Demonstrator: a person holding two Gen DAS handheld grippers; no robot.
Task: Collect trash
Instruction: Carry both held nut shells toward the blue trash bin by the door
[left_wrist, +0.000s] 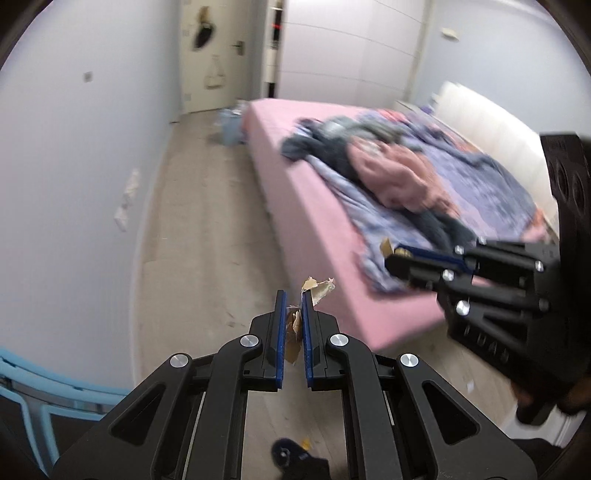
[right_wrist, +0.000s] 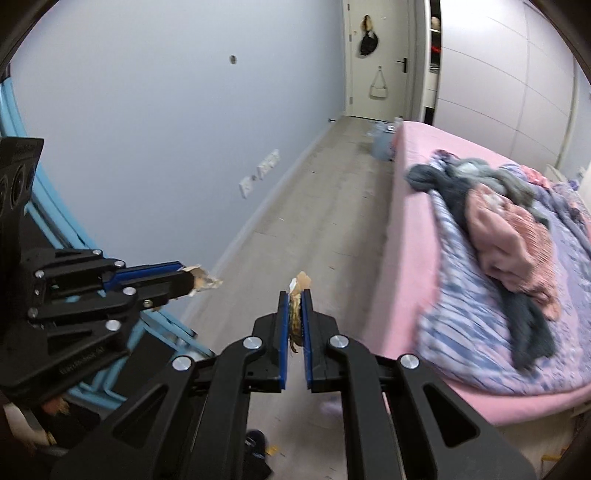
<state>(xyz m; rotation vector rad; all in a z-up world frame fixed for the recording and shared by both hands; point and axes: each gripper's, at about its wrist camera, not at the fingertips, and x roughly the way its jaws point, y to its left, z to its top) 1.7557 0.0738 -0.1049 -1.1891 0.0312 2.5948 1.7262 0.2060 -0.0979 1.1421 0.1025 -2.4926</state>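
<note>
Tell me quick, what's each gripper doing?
Left gripper: shut on a paper scrap.
Right gripper: shut on a trash wad.

Clothes (right_wrist: 509, 229) lie on the bed (right_wrist: 406, 229), bin (right_wrist: 382, 144) beyond.

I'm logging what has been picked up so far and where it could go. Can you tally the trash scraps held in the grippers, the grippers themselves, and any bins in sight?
Hand-held grippers: 2, the left hand-held gripper and the right hand-held gripper.
Torn brown paper scraps held: 2, the left scrap and the right scrap.
Pale blue bins on the floor by the bed's far end: 1.
Total: 5
</note>
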